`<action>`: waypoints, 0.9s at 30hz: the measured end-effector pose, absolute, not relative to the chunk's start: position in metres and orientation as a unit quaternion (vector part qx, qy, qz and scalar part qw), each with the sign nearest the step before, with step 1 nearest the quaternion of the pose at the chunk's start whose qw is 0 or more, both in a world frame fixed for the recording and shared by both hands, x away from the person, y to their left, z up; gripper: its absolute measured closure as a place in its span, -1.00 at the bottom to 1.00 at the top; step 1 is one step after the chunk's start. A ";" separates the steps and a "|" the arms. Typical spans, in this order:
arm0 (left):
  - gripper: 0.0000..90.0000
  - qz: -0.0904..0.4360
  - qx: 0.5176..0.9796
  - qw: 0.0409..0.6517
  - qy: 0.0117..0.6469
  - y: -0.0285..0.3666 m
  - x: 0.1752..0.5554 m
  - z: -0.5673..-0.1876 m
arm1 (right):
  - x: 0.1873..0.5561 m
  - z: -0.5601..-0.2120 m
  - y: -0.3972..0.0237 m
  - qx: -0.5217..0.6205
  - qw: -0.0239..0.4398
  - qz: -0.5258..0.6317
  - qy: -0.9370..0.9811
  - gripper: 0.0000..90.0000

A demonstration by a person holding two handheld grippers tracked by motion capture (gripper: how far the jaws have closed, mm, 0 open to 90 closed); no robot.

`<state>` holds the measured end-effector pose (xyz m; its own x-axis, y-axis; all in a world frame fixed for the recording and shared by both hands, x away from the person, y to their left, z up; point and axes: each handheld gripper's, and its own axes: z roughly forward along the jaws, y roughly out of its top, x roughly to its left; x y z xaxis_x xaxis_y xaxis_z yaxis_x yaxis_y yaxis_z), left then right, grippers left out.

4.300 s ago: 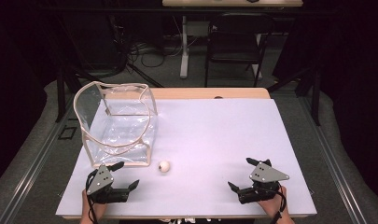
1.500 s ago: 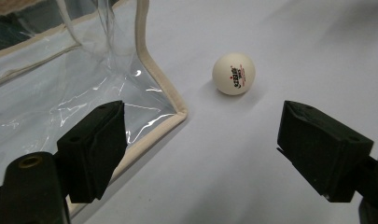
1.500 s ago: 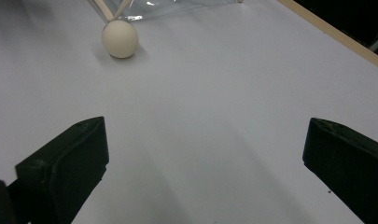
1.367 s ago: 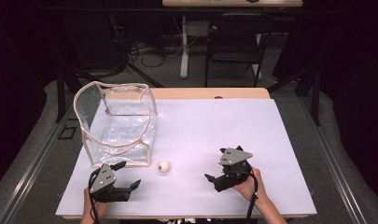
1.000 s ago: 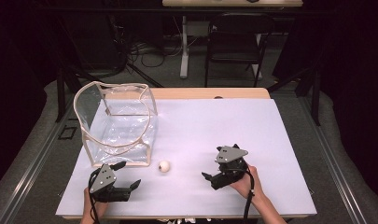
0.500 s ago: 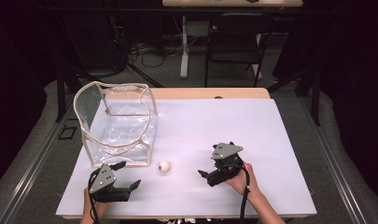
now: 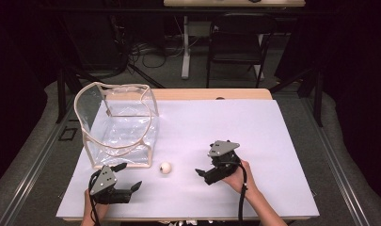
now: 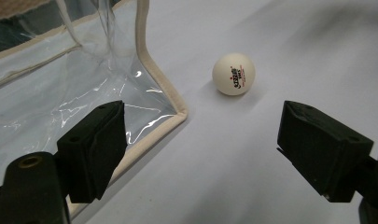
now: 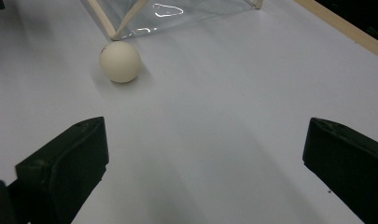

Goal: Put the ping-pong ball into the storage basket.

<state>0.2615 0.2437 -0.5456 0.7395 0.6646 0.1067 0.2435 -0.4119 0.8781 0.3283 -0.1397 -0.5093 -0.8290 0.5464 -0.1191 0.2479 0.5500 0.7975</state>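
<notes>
white sheeting covers the bench (image 7: 254, 127), with a dark room and a chair (image 7: 235, 37) behind. clear plastic bag (image 7: 117, 125) with beige trim stands open at the left rear. right tool (image 7: 201, 173), jaws apart, points at the ball from the right, near it. left tool (image 7: 135, 187), jaws apart, rests near the front edge. small white ball (image 7: 165, 167) lies on the bench just beside the bag's near corner, between both tools.

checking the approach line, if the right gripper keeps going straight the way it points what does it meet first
Probably the white ball. The right gripper, jaws open, points left across the table with nothing before the ball, which sits left of centre in its view, so it might just miss.
</notes>
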 end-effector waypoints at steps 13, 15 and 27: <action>-0.64 0.227 0.809 0.464 0.280 0.244 0.262 -0.546 | 0.338 -0.508 -0.124 0.225 0.168 0.404 0.871 -1.00; -0.64 0.227 0.809 0.464 0.280 0.244 0.262 -0.546 | 0.339 -0.509 -0.122 0.223 0.167 0.402 0.872 -1.00; -0.64 0.227 0.809 0.465 0.279 0.244 0.261 -0.546 | 0.346 -0.513 -0.112 0.227 0.146 0.398 0.877 -1.00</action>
